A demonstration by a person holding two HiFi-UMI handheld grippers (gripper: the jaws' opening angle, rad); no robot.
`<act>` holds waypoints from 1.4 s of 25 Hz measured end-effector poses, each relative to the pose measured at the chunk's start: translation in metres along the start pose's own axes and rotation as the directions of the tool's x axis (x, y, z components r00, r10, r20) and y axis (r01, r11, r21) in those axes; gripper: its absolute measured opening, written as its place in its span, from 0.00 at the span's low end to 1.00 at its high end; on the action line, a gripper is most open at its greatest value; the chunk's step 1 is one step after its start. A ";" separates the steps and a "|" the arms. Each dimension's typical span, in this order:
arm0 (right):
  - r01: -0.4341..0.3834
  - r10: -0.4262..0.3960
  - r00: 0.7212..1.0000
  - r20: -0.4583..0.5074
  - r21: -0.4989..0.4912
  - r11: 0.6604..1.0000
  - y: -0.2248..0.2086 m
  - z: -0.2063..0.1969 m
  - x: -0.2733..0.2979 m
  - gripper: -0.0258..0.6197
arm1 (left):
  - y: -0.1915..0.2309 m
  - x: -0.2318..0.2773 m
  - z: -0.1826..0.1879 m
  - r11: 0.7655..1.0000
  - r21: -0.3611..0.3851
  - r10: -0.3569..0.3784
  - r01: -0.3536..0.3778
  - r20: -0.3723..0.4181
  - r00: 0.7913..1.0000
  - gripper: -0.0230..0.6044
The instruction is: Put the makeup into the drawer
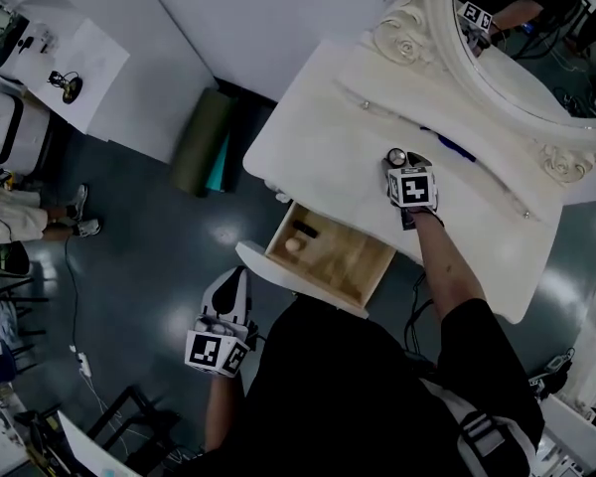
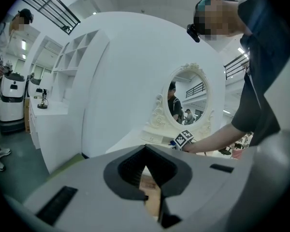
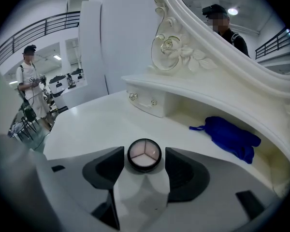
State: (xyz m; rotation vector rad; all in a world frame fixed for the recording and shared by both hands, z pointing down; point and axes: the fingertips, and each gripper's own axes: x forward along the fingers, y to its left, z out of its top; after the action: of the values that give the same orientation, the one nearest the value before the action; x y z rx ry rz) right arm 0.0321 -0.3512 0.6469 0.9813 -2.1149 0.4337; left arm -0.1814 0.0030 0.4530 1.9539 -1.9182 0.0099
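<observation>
On the white worktop [image 1: 318,117], smooth, matt and rounded at its corners, we record the makeup compact [image 3: 144,154]: round, black-rimmed, its face split into three pale pink wedges. It lies flat on the worktop between the fingers [image 3: 102,167] of the right gripper [image 3: 144,165]. These stand wide apart, and a sliver of white surface shows on each side of the compact, so neither dark pad presses it. The drawer [image 1: 350,266] stands pulled out of the worktop's front edge, a shallow box of bare pale wood behind a white front. In its far corner we note a small dark item [image 1: 306,230] and a pale round item [image 1: 294,245]. The left gripper [image 1: 236,284] is held off the worktop, just beside the drawer front and above the dark glossy floor [image 1: 169,266], its fingers together with nothing between them. Only the head view shows the drawer whole, with its contents. Only the right gripper view resolves the compact's three wedges. It also shows a crumpled blue cloth [image 3: 229,137] lying in the recess beneath the mirror [image 2: 187,98], and a small white drawer [image 3: 146,100] with two metal knobs. The left gripper view alone shows that mirror upright, oval in an ornate frame carved with roses. Past its closed fingers it gives only a strip of tan wood.
</observation>
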 end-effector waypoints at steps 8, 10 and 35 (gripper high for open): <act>0.003 -0.002 1.000 0.018 -0.029 1.000 -0.002 0.000 0.004 0.44 | -0.003 0.000 0.000 1.000 0.011 0.011 -0.011 0.010 1.000 0.07; -0.006 0.005 1.000 0.019 0.040 0.999 -0.003 -0.003 0.004 0.43 | -0.004 0.000 0.000 1.000 0.010 0.010 -0.011 0.014 1.000 0.07; -0.236 0.272 0.949 0.158 -0.215 0.948 0.126 0.005 -0.086 0.39 | -0.027 -0.032 -0.014 1.000 0.009 0.002 -0.003 0.055 0.998 0.07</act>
State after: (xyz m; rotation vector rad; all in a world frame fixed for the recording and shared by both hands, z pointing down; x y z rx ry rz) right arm -0.0296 -0.2289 0.5795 0.6592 -2.4144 0.2614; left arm -0.1530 0.0374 0.4496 1.9776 -1.9590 -0.0349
